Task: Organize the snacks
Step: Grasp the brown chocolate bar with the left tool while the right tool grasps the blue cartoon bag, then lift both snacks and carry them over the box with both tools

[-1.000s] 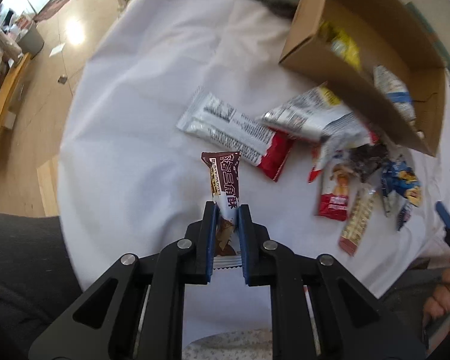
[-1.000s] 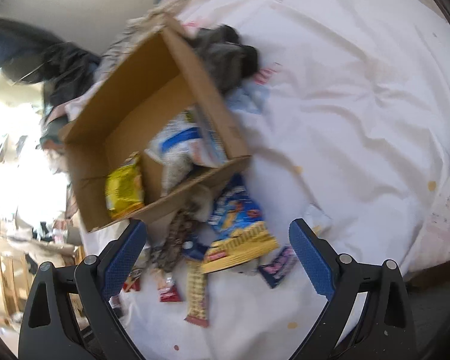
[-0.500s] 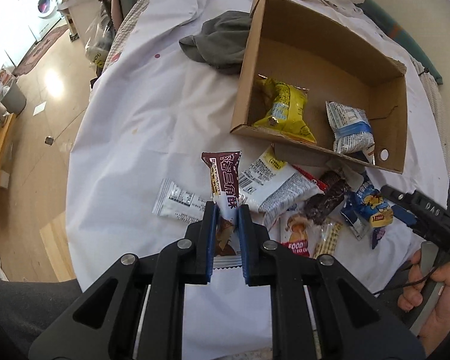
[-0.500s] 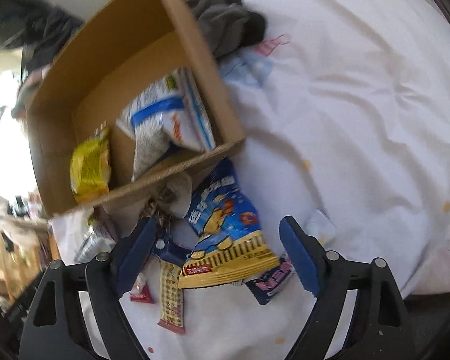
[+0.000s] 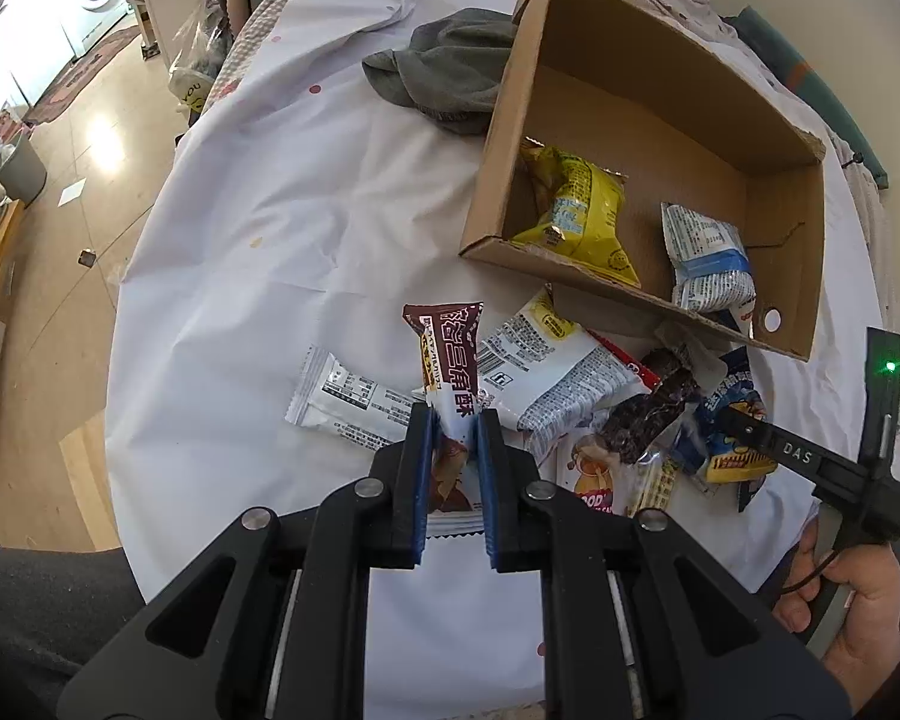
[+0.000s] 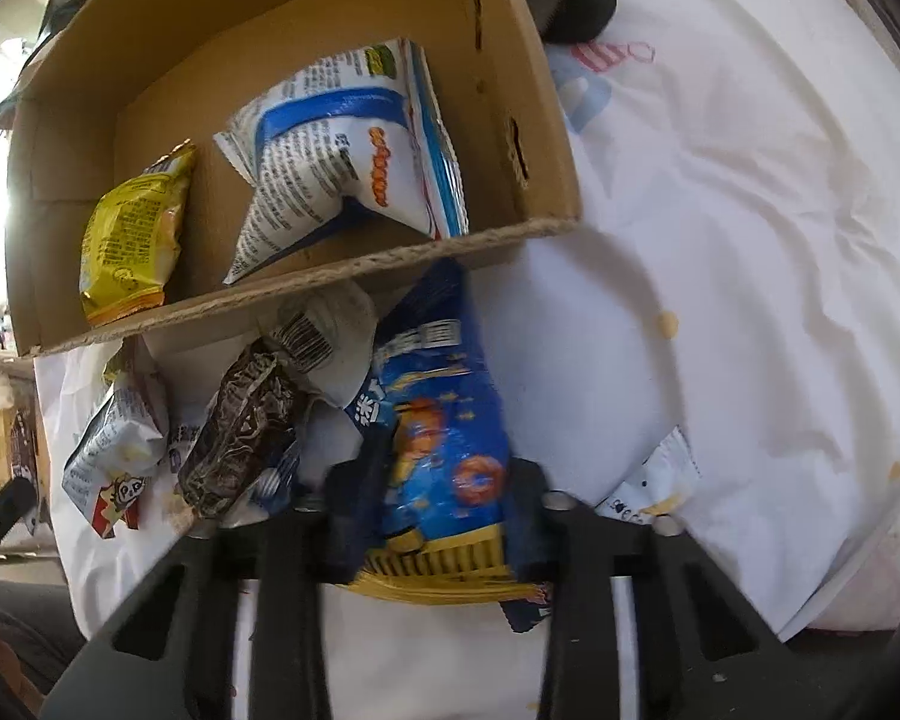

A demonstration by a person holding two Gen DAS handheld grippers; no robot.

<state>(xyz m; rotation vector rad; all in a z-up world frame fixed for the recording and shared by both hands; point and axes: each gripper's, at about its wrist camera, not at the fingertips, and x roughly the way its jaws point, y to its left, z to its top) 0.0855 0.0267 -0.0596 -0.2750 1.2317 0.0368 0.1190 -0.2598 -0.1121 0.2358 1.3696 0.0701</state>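
Note:
My left gripper is shut on a brown snack bar and holds it upright above the white cloth. A cardboard box lies beyond it, holding a yellow bag and a white-and-blue bag. My right gripper has its jaws close on either side of a blue-and-yellow snack bag just in front of the box. The frame is blurred there. The right gripper also shows in the left wrist view, at the blue bag.
Several loose snacks lie in a pile before the box: a dark brown packet, white wrappers, a red-and-white packet. A grey cloth lies beside the box. The table edge drops to the floor on the left.
My right gripper has moved down onto the blue-and-yellow bag and its jaws have closed in on it. My left gripper holds the brown bar as before; its view has shifted slightly.

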